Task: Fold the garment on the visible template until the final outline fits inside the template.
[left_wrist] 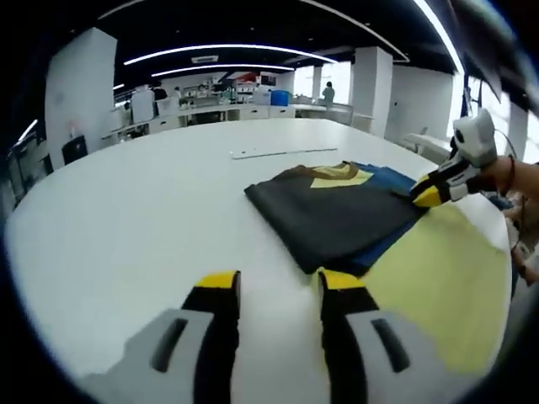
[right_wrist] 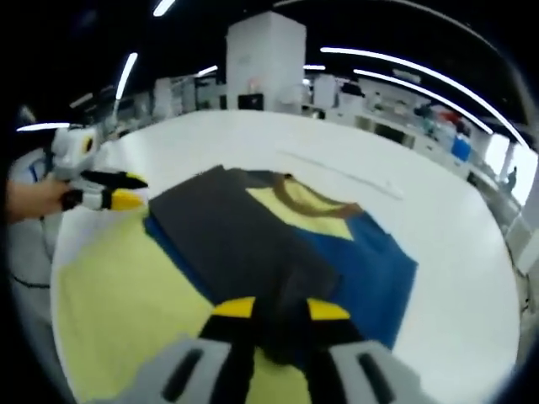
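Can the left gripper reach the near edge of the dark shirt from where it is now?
Probably yes. The left gripper is open above bare white table, and nothing lies between its fingers and the near edge of the dark shirt. The right gripper works at the far side, out of the way.

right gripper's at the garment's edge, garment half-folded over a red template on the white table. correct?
Not quite: the template is yellow, not red, as the right gripper view shows. The rest holds: the right gripper is at the edge of the half-folded garment on the white table.
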Action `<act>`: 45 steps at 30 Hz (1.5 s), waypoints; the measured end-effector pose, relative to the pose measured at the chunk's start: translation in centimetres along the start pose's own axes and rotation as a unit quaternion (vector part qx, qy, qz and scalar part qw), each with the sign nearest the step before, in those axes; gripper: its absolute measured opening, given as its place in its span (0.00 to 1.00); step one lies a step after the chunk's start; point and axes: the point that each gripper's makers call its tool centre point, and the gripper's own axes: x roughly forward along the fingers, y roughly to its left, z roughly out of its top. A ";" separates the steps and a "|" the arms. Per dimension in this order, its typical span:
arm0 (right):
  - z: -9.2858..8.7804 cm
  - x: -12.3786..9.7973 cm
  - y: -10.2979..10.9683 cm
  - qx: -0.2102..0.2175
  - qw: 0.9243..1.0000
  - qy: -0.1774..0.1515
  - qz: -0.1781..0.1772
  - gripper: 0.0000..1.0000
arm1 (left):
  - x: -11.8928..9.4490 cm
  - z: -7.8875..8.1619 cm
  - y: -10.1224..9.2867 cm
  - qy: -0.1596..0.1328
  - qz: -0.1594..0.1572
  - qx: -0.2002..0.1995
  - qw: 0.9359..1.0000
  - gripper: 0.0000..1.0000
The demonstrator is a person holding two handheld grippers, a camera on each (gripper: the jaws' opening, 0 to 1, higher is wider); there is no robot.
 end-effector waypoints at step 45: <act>-3.1 -2.8 -4.7 0.197 0.974 -0.035 -0.109 0.00 | 0.9 -0.4 -1.1 0.029 0.021 0.062 0.997 0.00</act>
